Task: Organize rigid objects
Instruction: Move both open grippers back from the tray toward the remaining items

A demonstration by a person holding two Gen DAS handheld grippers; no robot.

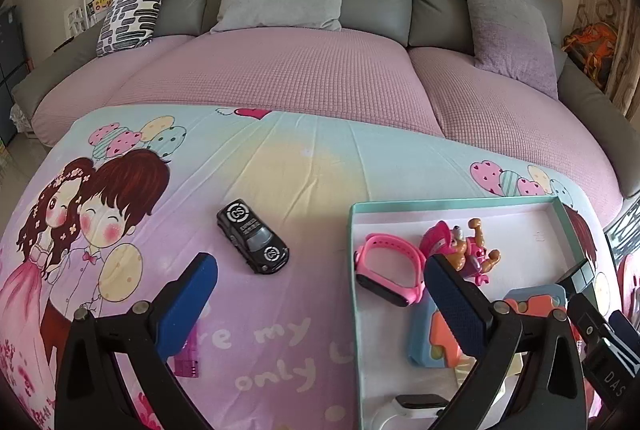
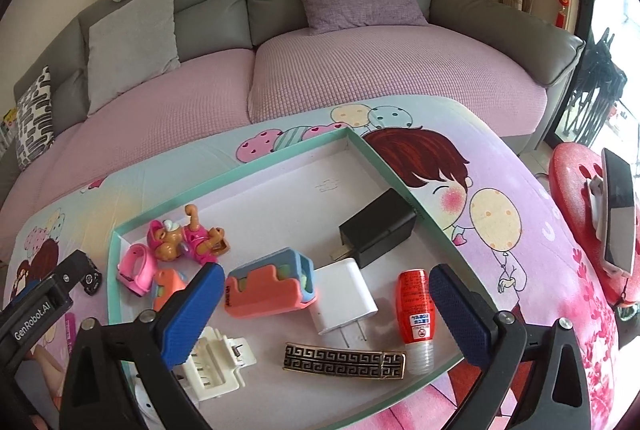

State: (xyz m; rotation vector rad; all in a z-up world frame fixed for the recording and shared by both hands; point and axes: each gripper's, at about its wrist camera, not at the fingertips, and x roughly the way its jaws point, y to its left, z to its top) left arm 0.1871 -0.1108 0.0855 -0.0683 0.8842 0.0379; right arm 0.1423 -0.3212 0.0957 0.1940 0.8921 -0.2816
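A black toy car (image 1: pixel 253 237) lies on the cartoon cloth, just ahead of my open, empty left gripper (image 1: pixel 320 294); a corner of it shows in the right wrist view (image 2: pixel 91 279). A teal-rimmed tray (image 2: pixel 400 178) holds a pink watch (image 1: pixel 390 272), a puppy figure (image 2: pixel 188 236), an orange-blue toy (image 2: pixel 270 284), a black charger (image 2: pixel 378 228), a white charger (image 2: pixel 344 296), a red bottle (image 2: pixel 415 306), a patterned hair clip (image 2: pixel 344 361) and a white claw clip (image 2: pixel 216 366). My right gripper (image 2: pixel 324 310) is open and empty above the tray.
A magenta flat item (image 1: pixel 188 362) lies under the left finger. A grey sofa (image 1: pixel 312 10) with cushions stands behind the table. A red stool (image 2: pixel 576 214) with a phone (image 2: pixel 618 210) stands at the right. The tray's rim (image 1: pixel 354 270) runs beside the left gripper.
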